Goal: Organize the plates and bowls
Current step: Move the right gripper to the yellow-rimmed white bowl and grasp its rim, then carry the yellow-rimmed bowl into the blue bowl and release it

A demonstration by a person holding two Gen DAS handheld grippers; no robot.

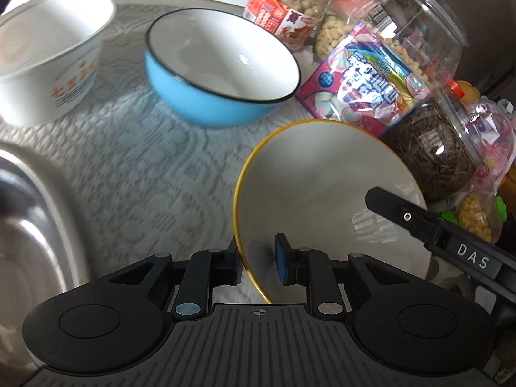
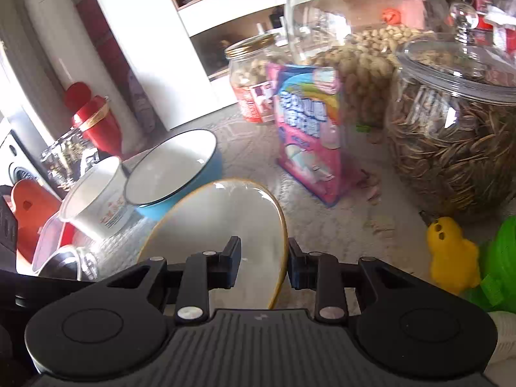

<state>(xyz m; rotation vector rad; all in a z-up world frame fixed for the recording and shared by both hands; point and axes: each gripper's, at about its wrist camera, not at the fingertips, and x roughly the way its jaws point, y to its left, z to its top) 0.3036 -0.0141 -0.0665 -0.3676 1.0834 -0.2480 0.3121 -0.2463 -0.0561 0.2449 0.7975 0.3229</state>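
1. The tabletop (image 1: 135,148) wears a pale textured cloth; left to right stand a white printed bowl (image 1: 48,54), a blue bowl (image 1: 219,71), a pink snack bag (image 1: 361,80) and clear jars of nuts (image 1: 403,32) and seeds (image 2: 451,142).
2. The left gripper (image 1: 258,262), fingers apart, straddles the near rim of the yellow-rimmed bowl (image 1: 322,193), tilted on the cloth.
3. The right gripper (image 2: 262,262), also parted, straddles its opposite rim.

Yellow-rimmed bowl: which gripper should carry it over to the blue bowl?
Probably left. Both the left gripper and right gripper straddle the yellow-rimmed bowl's rim with gaps at the pads. The blue bowl lies on the left side, open cloth between; the right would cross over.
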